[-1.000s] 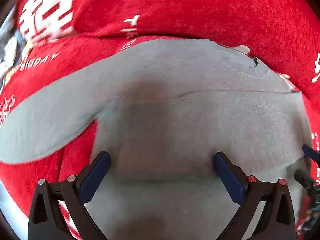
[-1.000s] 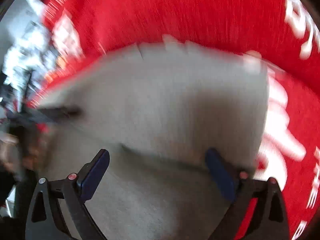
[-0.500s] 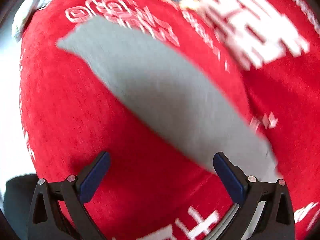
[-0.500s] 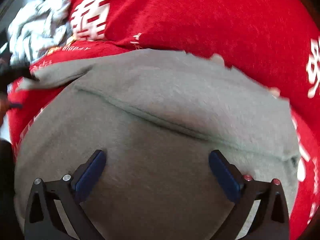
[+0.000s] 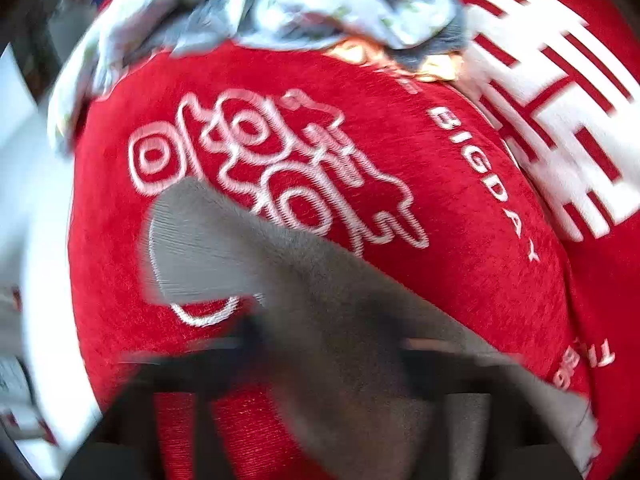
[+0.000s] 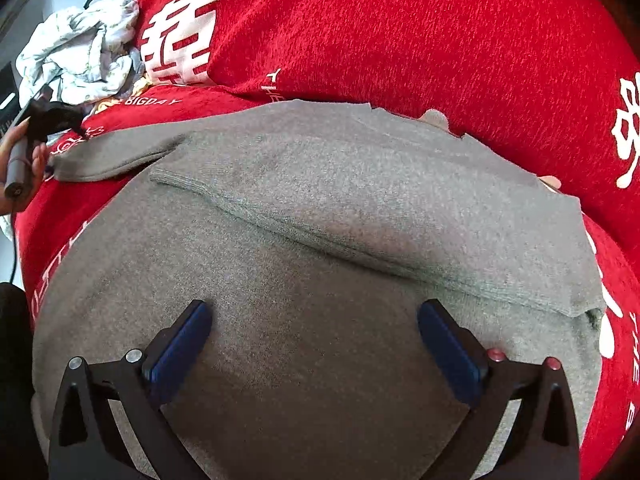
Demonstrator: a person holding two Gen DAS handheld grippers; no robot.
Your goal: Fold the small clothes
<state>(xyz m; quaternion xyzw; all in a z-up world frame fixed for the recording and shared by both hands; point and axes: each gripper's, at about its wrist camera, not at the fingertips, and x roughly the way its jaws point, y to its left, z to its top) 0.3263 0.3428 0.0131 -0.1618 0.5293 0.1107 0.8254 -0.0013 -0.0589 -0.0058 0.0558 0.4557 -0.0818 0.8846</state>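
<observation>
red printed sofa cover [image 6: 400, 40], crumpled pale laundry [image 6: 76, 56]

Your right wrist view looks steeply down, close over the grey sweater [image 6: 320, 240], its sleeve running off left. Your left wrist view sits low at that sleeve [image 5: 280, 272], blurred, facing the pale clothes heap [image 5: 280, 4]. Both share sleeve, heap and red cover [image 6: 400, 40].

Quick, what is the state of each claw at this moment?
Left claw: blurred over the grey sweater's sleeve; open or closed cannot be told.
Right claw: open, holding nothing, above the grey sweater.
</observation>
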